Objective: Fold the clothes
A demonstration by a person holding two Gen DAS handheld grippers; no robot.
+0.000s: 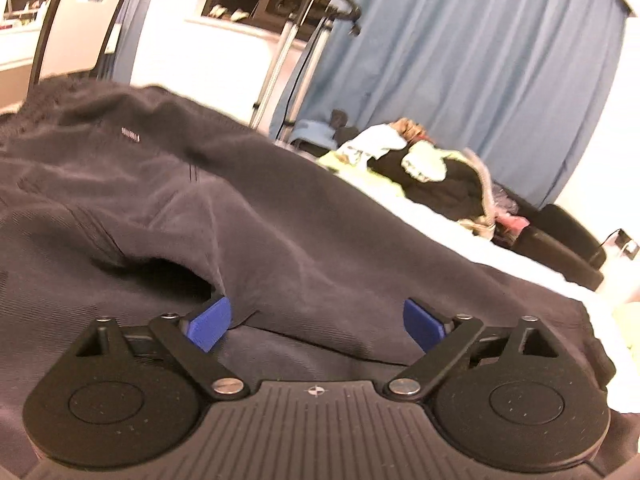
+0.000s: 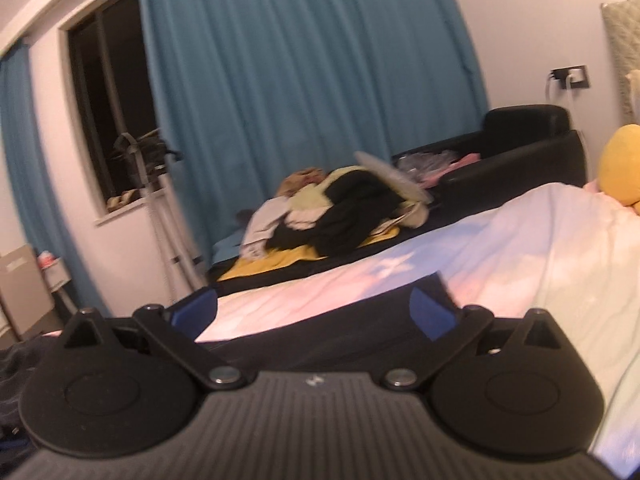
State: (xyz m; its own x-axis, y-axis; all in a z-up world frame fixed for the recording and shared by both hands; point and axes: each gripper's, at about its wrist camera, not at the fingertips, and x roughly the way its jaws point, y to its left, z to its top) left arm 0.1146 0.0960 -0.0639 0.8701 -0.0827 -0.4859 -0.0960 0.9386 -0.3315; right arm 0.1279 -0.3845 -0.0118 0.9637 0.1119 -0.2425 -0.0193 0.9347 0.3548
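Now your left gripper [image 1: 316, 324] stands wide open over the dark navy ribbed garment [image 1: 248, 216] spread on the pale sheeted bed [image 2: 520, 240], its blue pads clear of the cloth. Your right gripper [image 2: 314, 314] gapes too, nothing gripped, above that garment's edge; the heap of mixed clothes [image 2: 340, 208] lies beyond.

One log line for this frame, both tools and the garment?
left tool: open | right tool: open | dark garment: on bed, unheld

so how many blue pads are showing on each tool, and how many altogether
left tool: 2 blue plastic pads, spread wide over the dark fabric garment
right tool: 2 blue plastic pads, spread wide
total: 4
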